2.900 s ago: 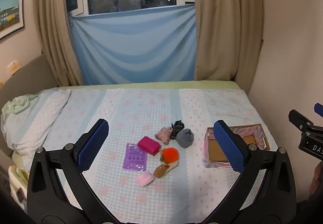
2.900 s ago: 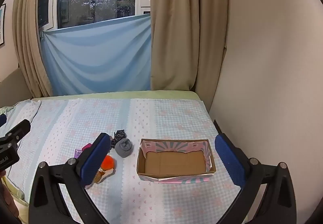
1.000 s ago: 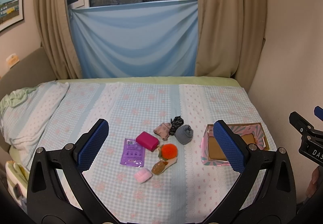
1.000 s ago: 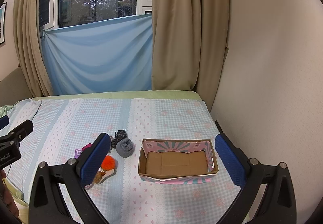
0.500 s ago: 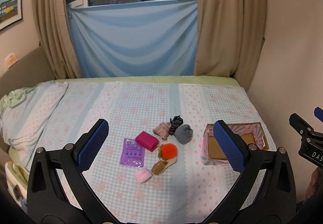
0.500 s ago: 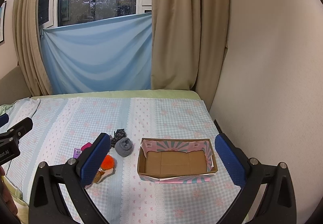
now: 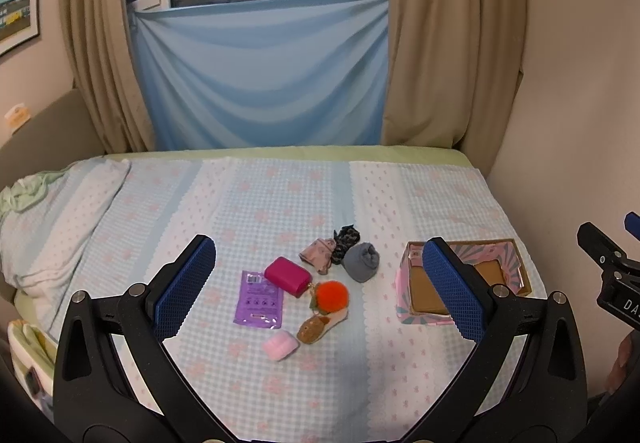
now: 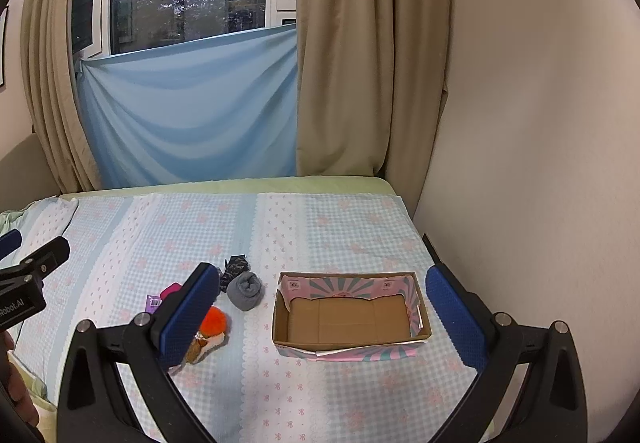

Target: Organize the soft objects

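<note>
— Judging by both views, where was the cluster of soft objects [image 7: 316, 283] found relative to the grippers?

— It was seen ahead of the left gripper [image 7: 320, 283], whose jaws were spread wide with nothing held. The right gripper [image 8: 324, 317], equally wide and unloaded, was aimed at the cardboard box [image 8: 348, 341], which lay with its long axis crosswise.

— Which side was judged nearer?

— The left. The grey sock roll [image 7: 361, 261] was placed closest to the box; open bedspread [image 7: 280, 195] was left all around.
</note>
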Motion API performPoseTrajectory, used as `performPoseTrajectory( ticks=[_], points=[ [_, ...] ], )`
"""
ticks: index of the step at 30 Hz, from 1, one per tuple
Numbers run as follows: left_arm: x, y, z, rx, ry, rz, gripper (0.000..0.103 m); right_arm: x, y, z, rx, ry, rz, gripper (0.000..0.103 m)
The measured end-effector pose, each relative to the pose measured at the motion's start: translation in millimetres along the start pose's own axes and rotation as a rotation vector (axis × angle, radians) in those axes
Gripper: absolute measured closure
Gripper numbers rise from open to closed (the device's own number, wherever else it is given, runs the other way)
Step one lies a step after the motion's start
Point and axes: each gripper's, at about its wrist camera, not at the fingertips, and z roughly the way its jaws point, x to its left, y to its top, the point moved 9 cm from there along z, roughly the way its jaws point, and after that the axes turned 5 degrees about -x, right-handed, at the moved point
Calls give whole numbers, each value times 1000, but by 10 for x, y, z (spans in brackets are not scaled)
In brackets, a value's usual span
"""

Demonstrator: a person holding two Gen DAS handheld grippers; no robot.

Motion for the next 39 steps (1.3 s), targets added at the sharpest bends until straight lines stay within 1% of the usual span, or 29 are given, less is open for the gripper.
performPoseTrajectory(
  ticks=[8, 13, 15, 17, 21, 24, 28, 30, 33, 36, 39],
  points=[
    [-1, -29, 18, 14, -6, -13, 0, -31, -19, 4, 9, 11, 0, 0],
    [32, -53, 63, 24, 3, -43, 0, -27, 8, 20, 23, 29, -21, 0],
    [48, -108, 123, 44, 1, -63, 0, -9, -12, 82, 33, 43, -45, 0],
    [69, -185, 189, 66, 18, -80, 0, 17, -46, 162, 41, 65, -59, 0],
    [141, -396, 388, 144, 64, -114, 0, 173, -193, 478, 93, 151, -62, 0],
    [214, -551, 604, 201, 65, -159, 0, 344, -297, 735, 129, 193, -69, 0],
    [337, -730, 947, 267, 62, -184, 1, 601, -398, 1081, 184, 225, -81, 0],
    [421, -811, 1143, 296, 51, -212, 1, 747, -436, 1263, 206, 236, -100, 0],
    [589, -983, 1532, 363, 48, -267, 1, 1010, -511, 1628, 267, 244, -160, 0],
    [769, -1190, 2004, 437, 54, -312, 1, 1184, -610, 1954, 321, 258, -194, 0],
    [900, -1385, 2459, 500, 65, -362, 1, 1380, -771, 2413, 396, 280, -221, 0]
  ],
)
